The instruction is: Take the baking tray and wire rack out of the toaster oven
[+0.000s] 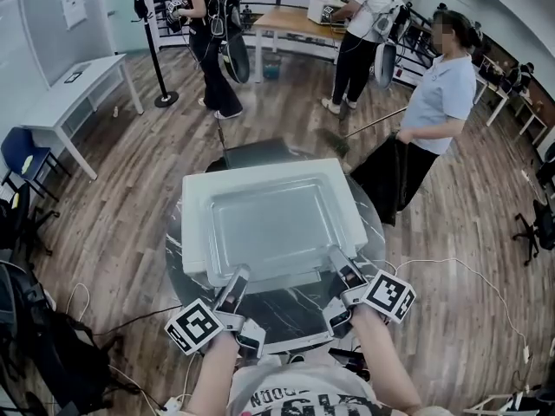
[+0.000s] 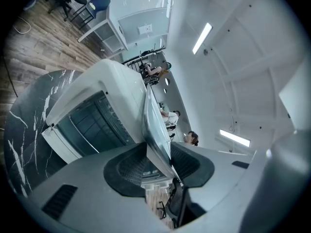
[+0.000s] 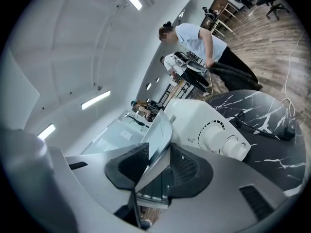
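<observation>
A white toaster oven (image 1: 195, 199) stands on a round dark marble table (image 1: 277, 317). The silver baking tray (image 1: 269, 225) lies level over the oven's top, and I cannot tell whether it rests on it. My left gripper (image 1: 232, 277) is shut on the tray's near rim at the left, and my right gripper (image 1: 343, 267) is shut on it at the right. In the left gripper view the tray's edge (image 2: 154, 125) fills the gap between the jaws of the left gripper (image 2: 158, 161), beside the oven's dark open front (image 2: 92, 123). In the right gripper view the tray (image 3: 163, 132) runs between the jaws of the right gripper (image 3: 158, 166), beside the oven's knobs (image 3: 221, 141).
A person in a light shirt (image 1: 438, 102) stands close behind the table at the right. Two more people work at a far bench (image 1: 295, 20). A coat stand (image 1: 158, 55) and a white desk (image 1: 69, 102) are at the left. A black cable (image 3: 262, 125) crosses the tabletop.
</observation>
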The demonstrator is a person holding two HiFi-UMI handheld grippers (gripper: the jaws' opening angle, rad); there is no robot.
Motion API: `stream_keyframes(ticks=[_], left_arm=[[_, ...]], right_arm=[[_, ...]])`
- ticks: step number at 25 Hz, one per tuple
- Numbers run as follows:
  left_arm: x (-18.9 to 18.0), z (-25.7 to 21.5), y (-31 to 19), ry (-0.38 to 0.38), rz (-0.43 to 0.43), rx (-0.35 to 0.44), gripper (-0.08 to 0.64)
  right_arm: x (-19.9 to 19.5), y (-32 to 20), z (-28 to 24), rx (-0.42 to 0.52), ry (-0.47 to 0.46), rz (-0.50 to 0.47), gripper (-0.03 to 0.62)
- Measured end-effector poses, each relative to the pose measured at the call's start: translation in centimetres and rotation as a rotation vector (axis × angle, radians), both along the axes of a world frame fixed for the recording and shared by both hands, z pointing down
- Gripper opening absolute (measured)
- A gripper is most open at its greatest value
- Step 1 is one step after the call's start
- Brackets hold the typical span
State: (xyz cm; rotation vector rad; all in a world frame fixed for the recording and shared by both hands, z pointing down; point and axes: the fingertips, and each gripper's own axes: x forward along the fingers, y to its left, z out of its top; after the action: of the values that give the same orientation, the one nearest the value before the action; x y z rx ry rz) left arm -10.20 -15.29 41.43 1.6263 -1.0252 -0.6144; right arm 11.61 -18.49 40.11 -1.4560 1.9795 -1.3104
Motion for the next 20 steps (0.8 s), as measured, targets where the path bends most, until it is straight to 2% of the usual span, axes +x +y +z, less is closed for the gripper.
stream_keyframes(ticks=[6,11,20], left_arm=[[0.0,0.0,-0.1,-0.001,-0.02,0.008,0.149],[0.3,-0.1,0.7,-0.01,-0.013,0.044,0.155],[0.7,-0.1,4.5,0.017,-0.021,0.04,0.155]], right_arm=[[-0.1,-0.1,-0.1,0.019,0.045,-0.029,0.122],[0.2,1.1,-0.6,0.059,0.093,-0.06,0.196],[1.2,4.8,-0.7,0.08,0.017,-0.059,0.202]])
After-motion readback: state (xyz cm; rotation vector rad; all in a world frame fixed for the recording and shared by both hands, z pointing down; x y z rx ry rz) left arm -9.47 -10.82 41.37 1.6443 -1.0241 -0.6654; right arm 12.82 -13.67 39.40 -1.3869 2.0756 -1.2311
